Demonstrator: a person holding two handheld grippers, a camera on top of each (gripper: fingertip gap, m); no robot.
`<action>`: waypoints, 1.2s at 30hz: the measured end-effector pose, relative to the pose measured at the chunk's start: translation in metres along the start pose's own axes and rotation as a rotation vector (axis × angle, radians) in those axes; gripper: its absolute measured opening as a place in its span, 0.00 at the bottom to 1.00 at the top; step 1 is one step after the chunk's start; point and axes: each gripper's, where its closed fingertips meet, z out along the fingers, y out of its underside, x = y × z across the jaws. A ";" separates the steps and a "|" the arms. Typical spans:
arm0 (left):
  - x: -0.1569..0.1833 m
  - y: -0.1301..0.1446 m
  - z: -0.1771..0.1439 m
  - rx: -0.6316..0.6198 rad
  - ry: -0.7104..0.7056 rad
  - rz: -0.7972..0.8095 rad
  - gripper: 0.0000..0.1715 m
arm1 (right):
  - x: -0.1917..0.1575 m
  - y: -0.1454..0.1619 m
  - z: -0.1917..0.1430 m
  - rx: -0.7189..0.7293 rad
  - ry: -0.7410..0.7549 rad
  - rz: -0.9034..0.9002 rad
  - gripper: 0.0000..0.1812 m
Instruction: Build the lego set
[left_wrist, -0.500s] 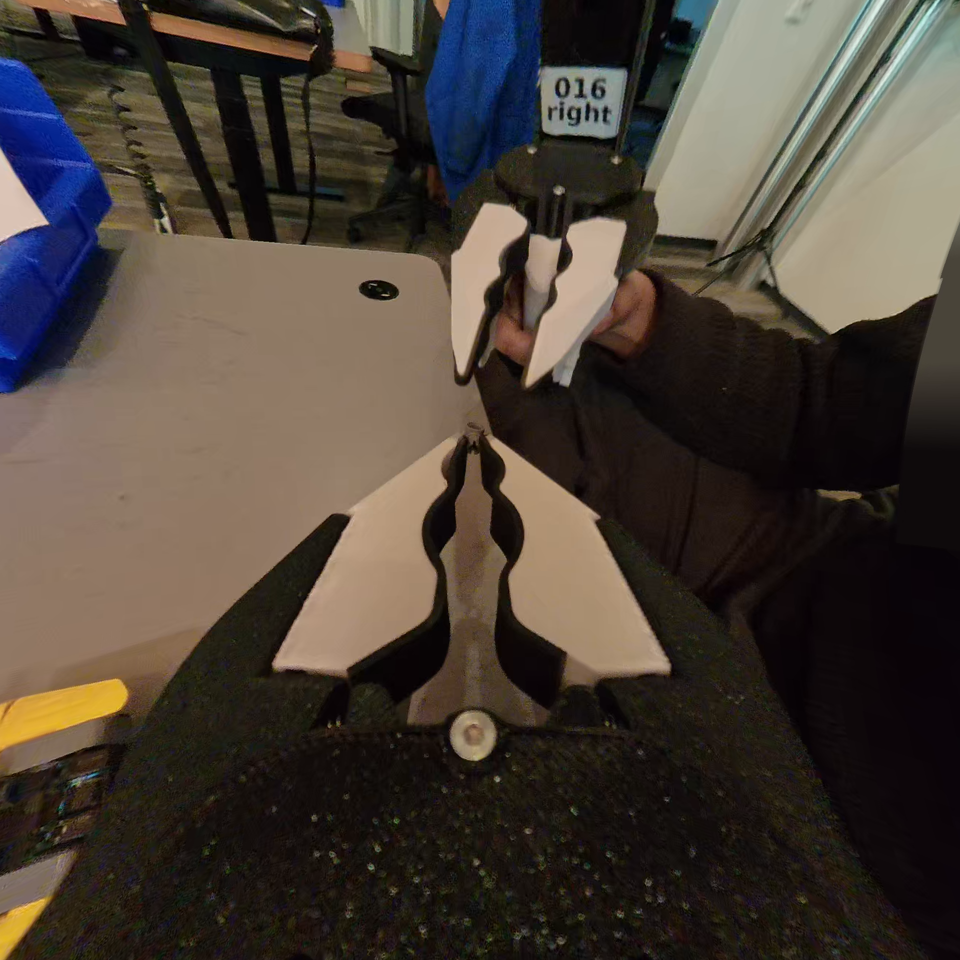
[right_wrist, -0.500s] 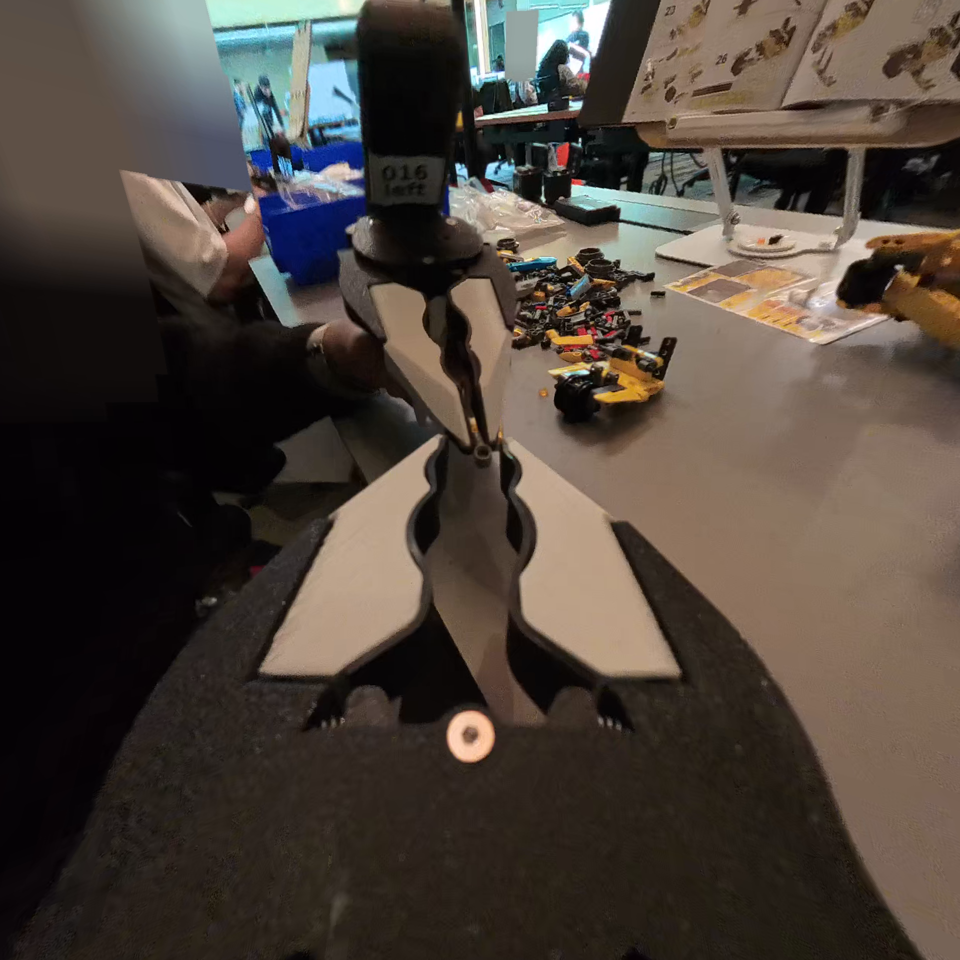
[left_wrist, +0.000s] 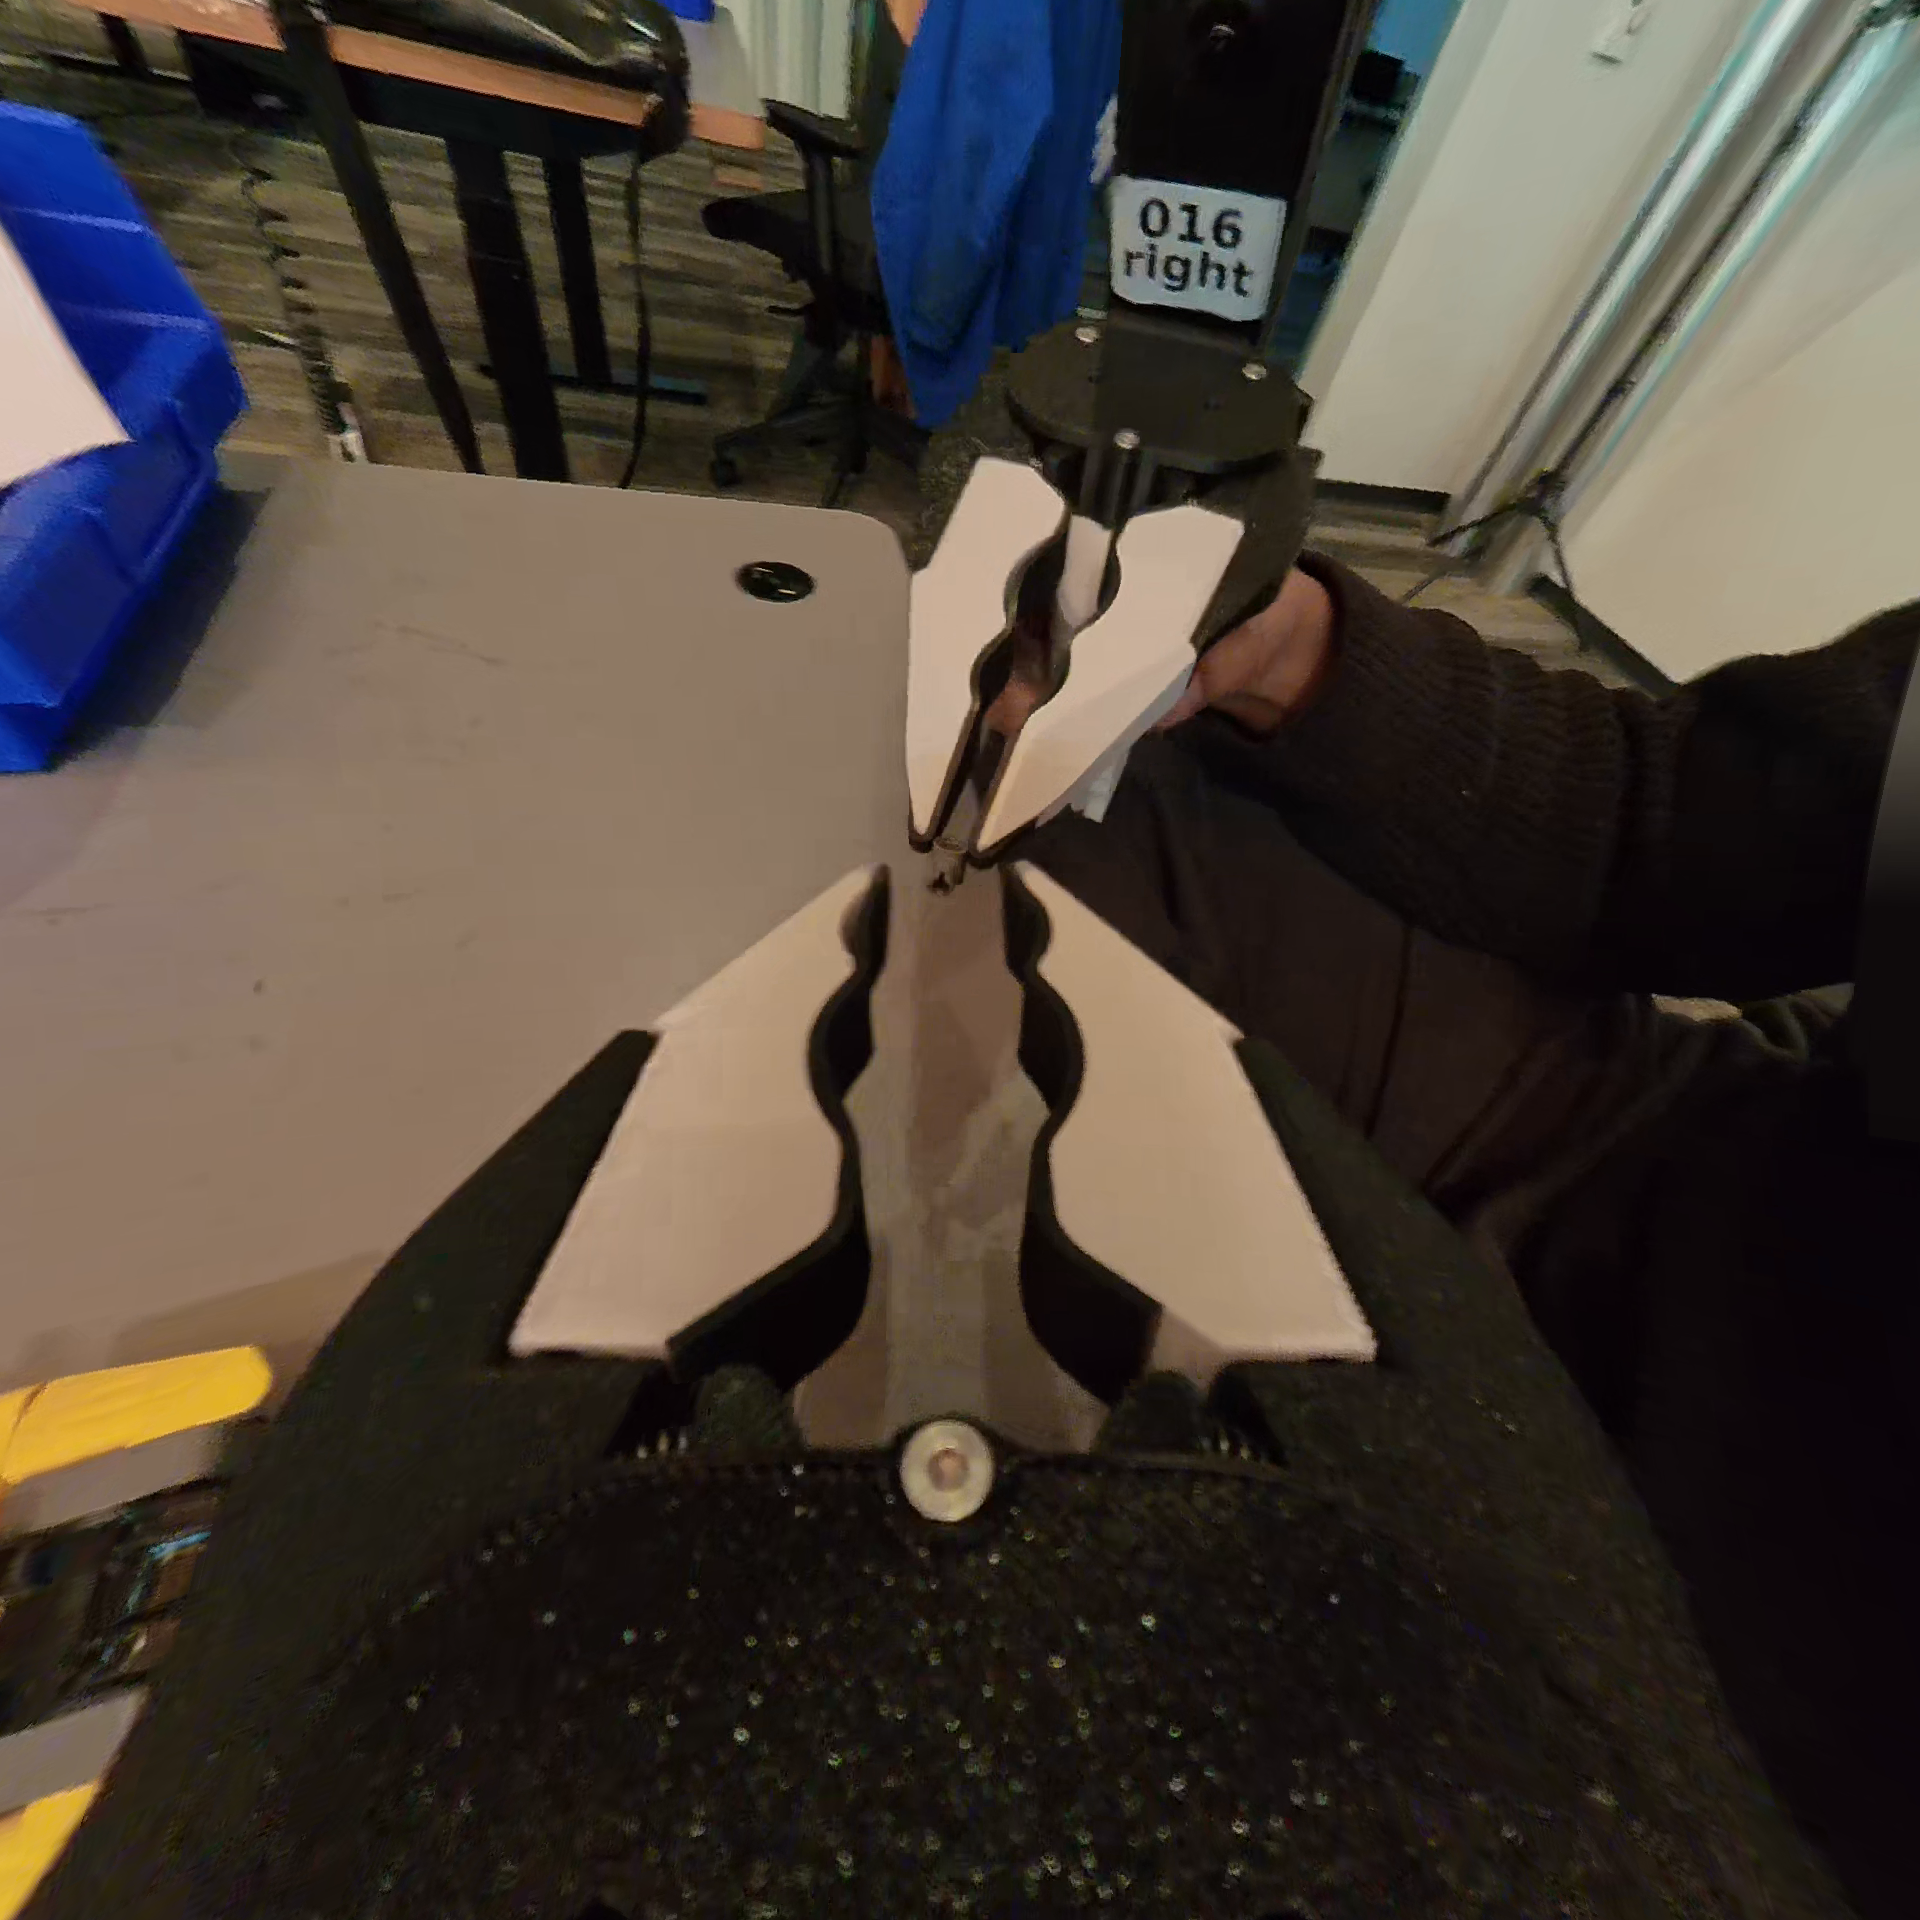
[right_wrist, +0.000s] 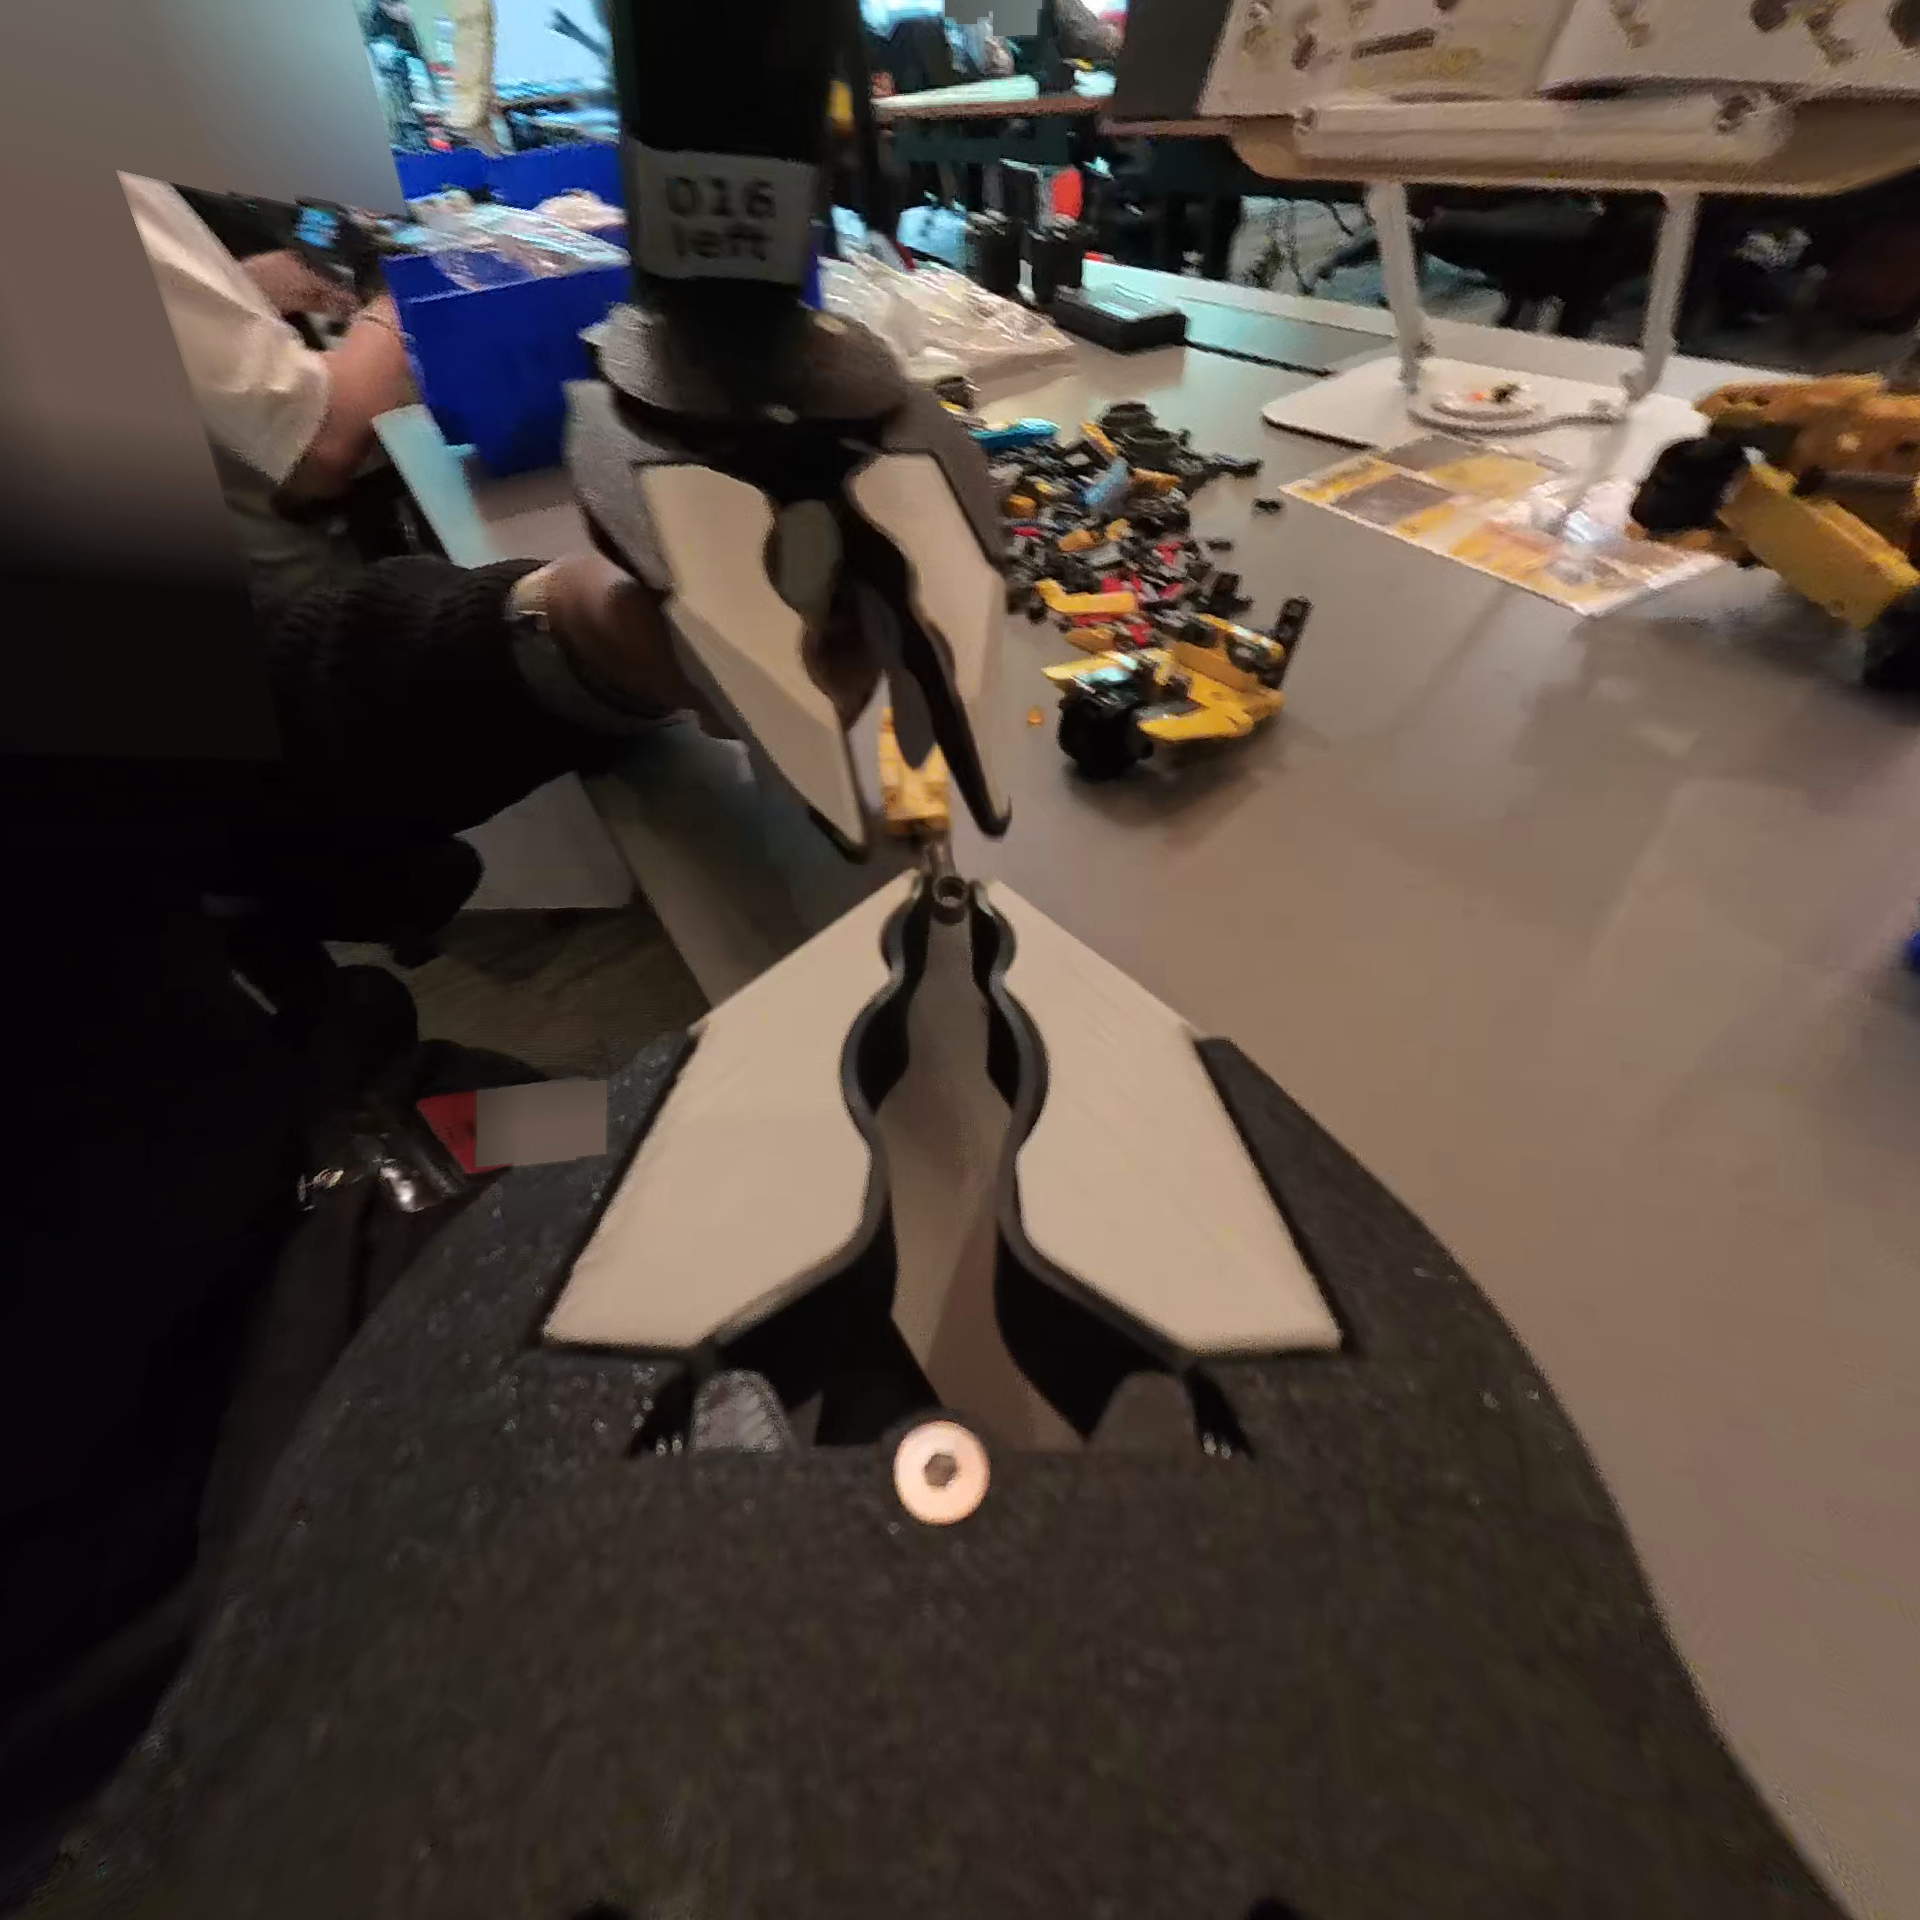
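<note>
Right wrist view: a small dark pin (right_wrist: 948, 891) is pinched at the very tips of the right gripper (right_wrist: 945, 900), whose fingers are drawn almost together on it. The pin's round end is turned to the camera, so its long axis is judged to run along the fingers and out toward the other gripper.

Straight ahead of the pin and just beyond it, the left gripper (right_wrist: 925, 826) is pointed back, tip to tip. Its fingers are parted, and nothing is seen clamped by them. A yellow piece (right_wrist: 912, 781) is seen in the gap between them. Whether it is touched by either finger or lies farther off on the grey table (right_wrist: 1455, 1039) cannot be told. In the left wrist view no such piece shows between the parted fingers, and only the pin is seen just past their tips.

Of the two grippers, the right is plainly the nearer to the pin, since it holds it.

Farther out on the table, to the right, a small yellow vehicle (right_wrist: 1164, 696) stands before a heap of loose parts (right_wrist: 1122, 520). A blue bin (left_wrist: 94, 436) sits at the far left.
</note>
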 end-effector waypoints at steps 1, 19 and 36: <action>-0.004 -0.002 -0.002 0.016 -0.023 -0.005 0.15 | 0.007 0.003 0.000 -0.017 0.031 0.020 0.04; -0.041 -0.002 -0.016 0.046 -0.192 -0.111 0.12 | 0.047 0.068 0.017 -0.356 0.275 0.092 0.04; -0.051 0.002 -0.020 0.042 -0.233 -0.149 0.12 | 0.031 0.035 0.013 -0.206 0.212 0.103 0.10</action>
